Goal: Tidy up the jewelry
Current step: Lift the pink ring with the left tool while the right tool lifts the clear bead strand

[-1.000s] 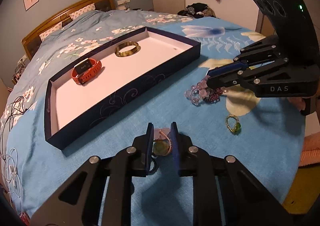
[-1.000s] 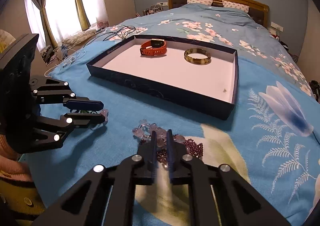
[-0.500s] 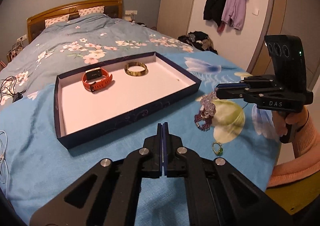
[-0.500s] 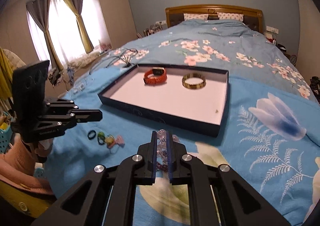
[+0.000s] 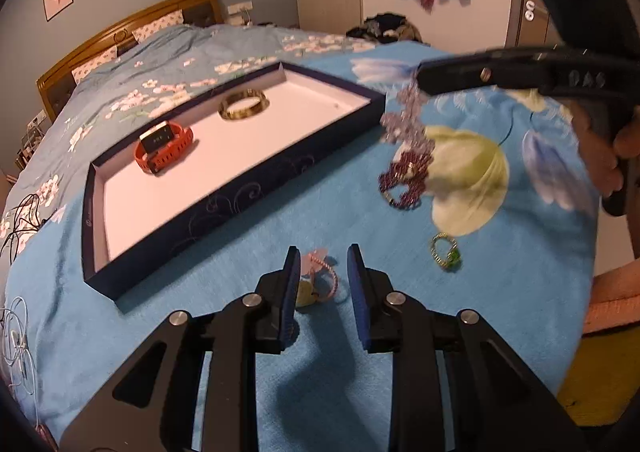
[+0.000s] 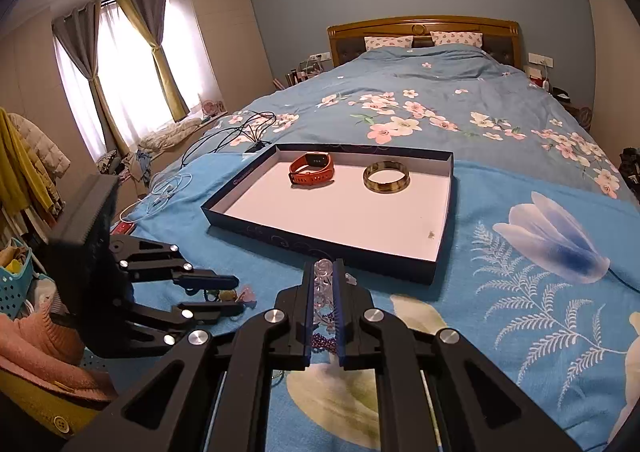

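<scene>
My right gripper (image 6: 323,284) pinches the limp, light crystal bead bracelet (image 6: 322,272), which dangles and tangles the purple strand (image 5: 404,181) below it. My left gripper (image 5: 322,280) stands spread around the small pink ring (image 5: 320,270); I judge it slippery, best nipped across its band.

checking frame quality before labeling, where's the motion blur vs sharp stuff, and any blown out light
Left wrist view: the right gripper and its dangling clear bead bracelet are smeared by motion; the left gripper is sharp. Right wrist view: mostly crisp, the tray clear, the window blown out white. Both show fisheye bending at the edges.
</scene>
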`<state>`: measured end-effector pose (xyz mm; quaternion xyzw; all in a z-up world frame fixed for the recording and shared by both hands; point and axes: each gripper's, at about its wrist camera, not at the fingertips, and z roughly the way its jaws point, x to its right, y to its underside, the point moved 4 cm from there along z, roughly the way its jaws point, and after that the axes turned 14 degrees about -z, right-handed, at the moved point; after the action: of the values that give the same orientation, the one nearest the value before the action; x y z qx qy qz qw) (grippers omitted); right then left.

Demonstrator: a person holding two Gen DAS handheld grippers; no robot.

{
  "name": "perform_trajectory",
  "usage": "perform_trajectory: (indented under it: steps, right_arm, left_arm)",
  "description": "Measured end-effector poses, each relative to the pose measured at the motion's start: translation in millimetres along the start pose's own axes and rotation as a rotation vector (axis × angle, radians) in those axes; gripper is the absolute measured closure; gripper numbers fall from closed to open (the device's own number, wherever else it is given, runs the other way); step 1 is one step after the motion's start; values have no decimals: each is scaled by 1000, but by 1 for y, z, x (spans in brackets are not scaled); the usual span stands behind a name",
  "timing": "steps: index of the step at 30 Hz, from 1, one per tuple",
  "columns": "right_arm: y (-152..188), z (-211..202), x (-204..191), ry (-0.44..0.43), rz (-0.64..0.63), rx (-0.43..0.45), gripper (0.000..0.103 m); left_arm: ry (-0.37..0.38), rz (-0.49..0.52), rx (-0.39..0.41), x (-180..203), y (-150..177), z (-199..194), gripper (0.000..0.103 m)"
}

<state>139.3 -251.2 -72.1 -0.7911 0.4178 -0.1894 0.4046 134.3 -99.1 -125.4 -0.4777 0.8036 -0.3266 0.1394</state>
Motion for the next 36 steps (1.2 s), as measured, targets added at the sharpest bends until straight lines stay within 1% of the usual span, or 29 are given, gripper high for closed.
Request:
perform_trajectory:
  steps: [2, 4, 7, 8, 12, 18, 23, 36]
  right_arm:
    - [0, 1, 0, -2, 1, 0, 96]
    - [1, 1, 0, -6, 3, 0, 96]
    - [2, 3, -1, -12, 4, -1, 96]
    - [2, 4, -1, -13, 3, -2, 96]
    - [2, 5, -2, -17, 6, -1, 96]
    - [3, 6, -3, -23, 10, 3, 96]
    - [4, 6, -1, -20, 17, 6, 96]
    - [-13, -4, 3, -28, 21, 53, 96]
  left_arm:
    - [-8, -11, -16, -3, 0, 4, 79]
    - [-6, -32, -16, -8, -1, 5, 89]
    - [-11, -53, -13, -15, -1, 3, 98]
    - [-7, -59, -10, -16, -1, 2, 99]
    - [30, -97, 0, -24, -1, -5, 99]
    - [126, -222, 49, -45, -13, -22, 100]
    - [146, -254, 85, -50, -19, -34, 100]
    - [143, -289, 147, -55, -30, -49, 100]
